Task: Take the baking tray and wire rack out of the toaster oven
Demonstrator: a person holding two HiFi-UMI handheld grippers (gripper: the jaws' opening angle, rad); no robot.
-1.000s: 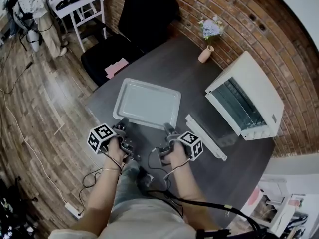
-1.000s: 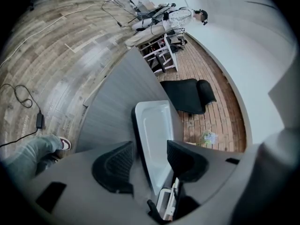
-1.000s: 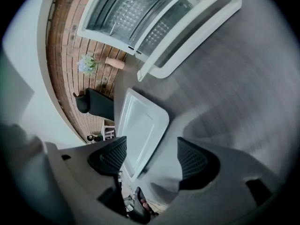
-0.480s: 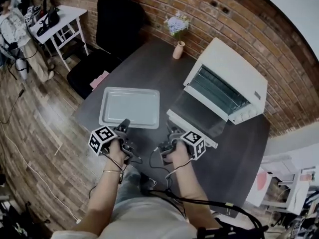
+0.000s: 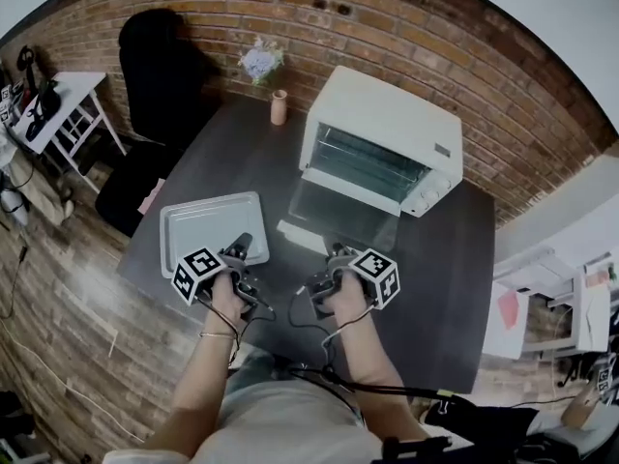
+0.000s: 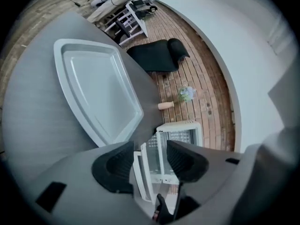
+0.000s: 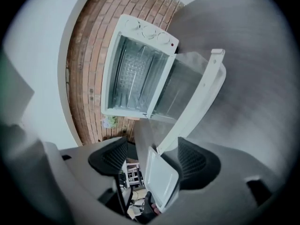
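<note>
The dark table (image 5: 455,288) carries everything, its back edge against a brick wall. The toaster oven (image 5: 387,129) stands near the back right corner, mouth facing the person, and its glass door (image 5: 343,216) lies folded down flat toward the table's middle. The baking tray (image 5: 208,225) is already out and rests flat by the left edge, just beside the door. The wire rack (image 7: 132,78) appears to sit inside the cavity, its long axis across the oven's width, parallel to the door's front lip. Both tools hover over the near edge with jaws apart and nothing between them: the left gripper (image 5: 242,249) points over the tray's near corner, and the right gripper (image 5: 334,254) points at the door's lip, so it is nearer the rack, which lies straight ahead and beyond the door. The reach probably has to pass above the door. Bare table on the oven's right side and along the near edge leaves room to set the rack down.
</note>
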